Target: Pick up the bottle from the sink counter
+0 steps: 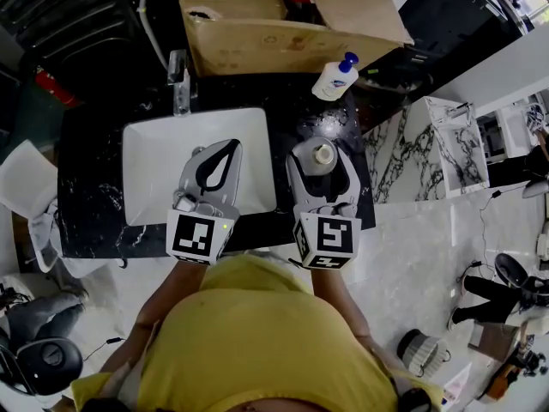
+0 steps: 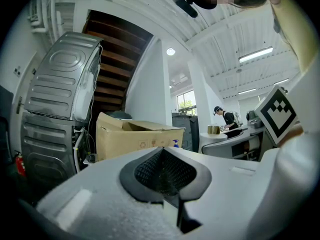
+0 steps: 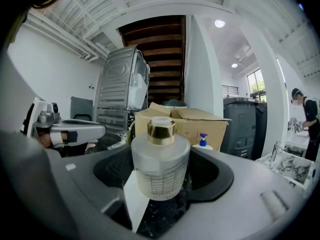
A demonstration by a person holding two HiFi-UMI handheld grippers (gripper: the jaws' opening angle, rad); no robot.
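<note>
A round frosted-glass bottle (image 1: 323,154) with a gold collar stands on the black marble counter (image 1: 90,174), right of the white sink (image 1: 154,157). My right gripper (image 1: 323,147) is shut on it, one jaw against each side. In the right gripper view the bottle (image 3: 160,159) fills the space between the dark pads (image 3: 112,171), with counter visible below it. My left gripper (image 1: 230,147) hovers over the sink, shut and holding nothing. Its pads (image 2: 150,171) meet in the left gripper view.
A pump soap bottle (image 1: 335,80) with a blue top stands at the counter's far right corner. A large cardboard box (image 1: 257,24) sits behind the counter, and a faucet (image 1: 180,80) behind the sink. A grey appliance (image 2: 55,114) stands at the left, and a white marble ledge (image 1: 463,153) at the right.
</note>
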